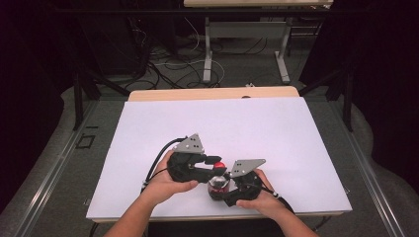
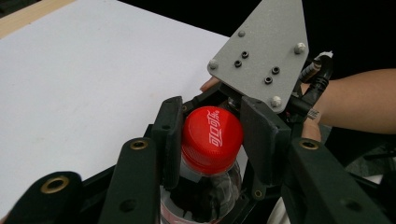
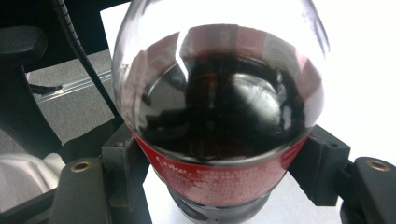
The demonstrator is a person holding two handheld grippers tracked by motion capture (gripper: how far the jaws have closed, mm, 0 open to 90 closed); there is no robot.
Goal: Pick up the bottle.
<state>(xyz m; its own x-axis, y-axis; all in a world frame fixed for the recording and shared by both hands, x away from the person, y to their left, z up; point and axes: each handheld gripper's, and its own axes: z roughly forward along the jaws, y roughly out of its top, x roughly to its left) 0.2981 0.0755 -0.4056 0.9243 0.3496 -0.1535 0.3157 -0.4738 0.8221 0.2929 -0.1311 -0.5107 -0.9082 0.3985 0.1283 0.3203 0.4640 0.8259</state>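
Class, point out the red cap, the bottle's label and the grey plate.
Red cap (image 2: 211, 135), left gripper view, on its top.
Label (image 3: 219, 179), right gripper view, on its red band.
Grey plate (image 2: 261, 51), left gripper view, on its flat face.

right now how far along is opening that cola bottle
Done: the right gripper is clamped on the bottle at its label, and the left gripper is shut on the red cap. In hand: both grips are set. Left: the cap is still on, so twisting it off remains.
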